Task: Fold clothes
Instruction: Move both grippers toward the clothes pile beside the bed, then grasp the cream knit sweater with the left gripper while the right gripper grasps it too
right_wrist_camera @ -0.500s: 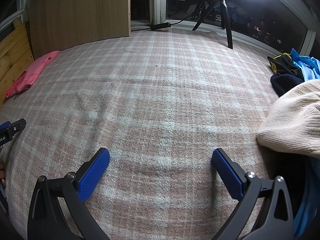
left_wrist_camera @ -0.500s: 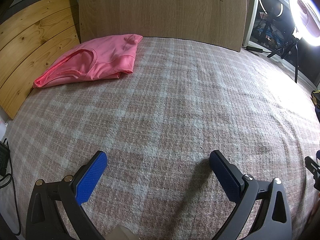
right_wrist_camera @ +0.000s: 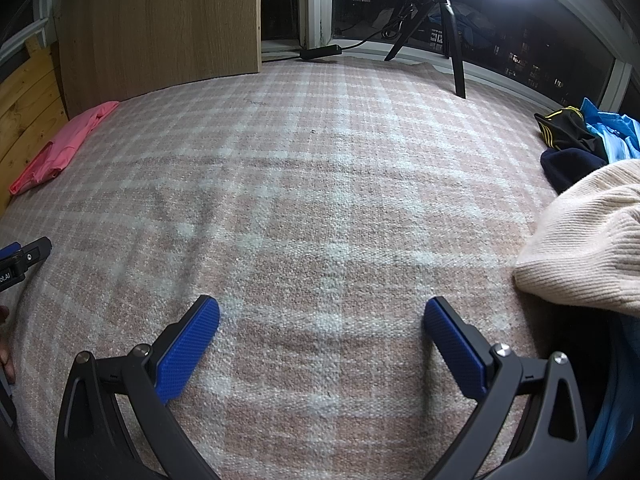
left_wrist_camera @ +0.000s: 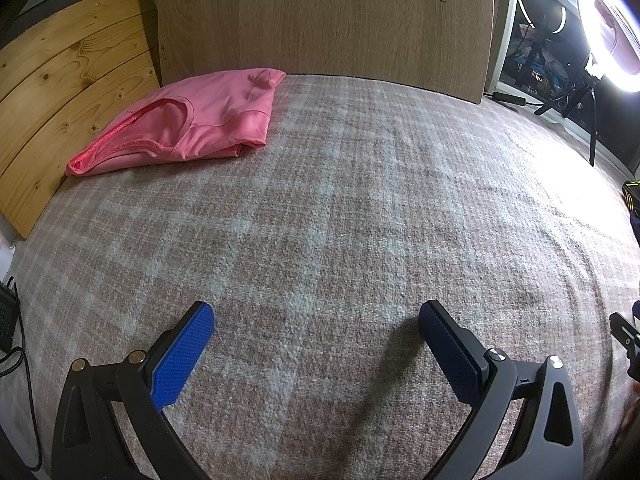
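Observation:
A folded pink top (left_wrist_camera: 192, 120) lies at the far left of the plaid blanket (left_wrist_camera: 340, 200), by the wooden boards; it also shows as the pink top (right_wrist_camera: 60, 148) in the right wrist view. A cream knit sweater (right_wrist_camera: 584, 240) rests at the right edge, just right of my right gripper (right_wrist_camera: 320, 316). Behind it sit a dark garment with yellow stripes (right_wrist_camera: 568, 132) and blue cloth (right_wrist_camera: 612, 132). My left gripper (left_wrist_camera: 316, 320) hovers open over bare blanket, nothing between its blue pads. The right gripper is open too, empty, above the blanket.
A tall wooden panel (left_wrist_camera: 320, 20) stands at the back, slatted pine boards (left_wrist_camera: 60, 100) at the left. A ring light (left_wrist_camera: 608, 28) on a tripod (right_wrist_camera: 452, 32) stands at the window side. A black cable and adapter (left_wrist_camera: 8, 320) lie off the left edge.

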A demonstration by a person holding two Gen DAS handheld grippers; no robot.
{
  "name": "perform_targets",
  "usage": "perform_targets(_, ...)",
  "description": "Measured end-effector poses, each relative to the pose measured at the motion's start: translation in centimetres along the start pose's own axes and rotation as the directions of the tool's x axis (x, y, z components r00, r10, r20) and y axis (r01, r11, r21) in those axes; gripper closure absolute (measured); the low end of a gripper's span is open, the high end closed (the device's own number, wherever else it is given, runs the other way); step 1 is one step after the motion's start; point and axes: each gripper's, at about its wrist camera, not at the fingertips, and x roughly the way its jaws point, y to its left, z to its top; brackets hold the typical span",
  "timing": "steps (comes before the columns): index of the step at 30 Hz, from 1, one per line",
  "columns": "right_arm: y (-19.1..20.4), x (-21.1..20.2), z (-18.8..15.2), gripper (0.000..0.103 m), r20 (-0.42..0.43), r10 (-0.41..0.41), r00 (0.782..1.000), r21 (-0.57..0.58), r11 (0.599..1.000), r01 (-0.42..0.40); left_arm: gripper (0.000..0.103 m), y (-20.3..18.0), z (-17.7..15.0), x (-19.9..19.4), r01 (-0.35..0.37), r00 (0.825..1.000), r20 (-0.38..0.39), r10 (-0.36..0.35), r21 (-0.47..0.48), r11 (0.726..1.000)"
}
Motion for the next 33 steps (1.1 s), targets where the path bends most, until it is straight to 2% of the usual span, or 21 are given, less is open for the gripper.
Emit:
perform_targets(9,0.5,-0.4,-0.1,0.000,-0.035,-0.039,0.999,0.054,0.998,0.041,0.001,-0.2,0.2,-0.1,0.007,1.000,-0.022,-0.006,0.015,1.000)
perform_targets(13,0.6,-3.8,-0.8,0.000,0.020,-0.073,0.997,0.117,0.991,0.070,0.007,-0.3,0.8,-1.2,0.030,0.998,-0.048,-0.029,0.028,0.999)
perform_targets(18,-1.3,-10.7,-1.4,0.000,0.121,-0.119,0.986,0.245,0.966,0.086,0.007,-0.8,2.3,-5.7,0.068,0.997,0.015,-0.070,0.116,0.991)
perform_targets(21,-3.1,-14.1,-1.6,0.000,0.144,-0.161,0.976,0.272,0.955,0.118,0.007,-1.2,3.2,-9.1,0.109,0.990,0.069,-0.123,0.180,0.978)
perform_targets(25,-6.4,-18.3,-2.4,0.000,0.166,-0.267,0.949,0.304,0.930,0.209,0.007,-1.8,4.0,-12.0,0.153,0.977,0.109,-0.182,0.235,0.960)
perform_targets(31,-12.8,-21.1,-3.2,0.001,0.135,-0.373,0.918,0.344,0.886,0.309,0.007,-3.9,4.7,-13.7,0.286,0.947,0.078,-0.312,0.236,0.929)
perform_targets(33,-16.5,-20.6,-2.7,0.001,0.104,-0.353,0.930,0.346,0.889,0.299,0.008,-5.1,4.9,-14.1,0.311,0.939,0.070,-0.336,0.240,0.920)
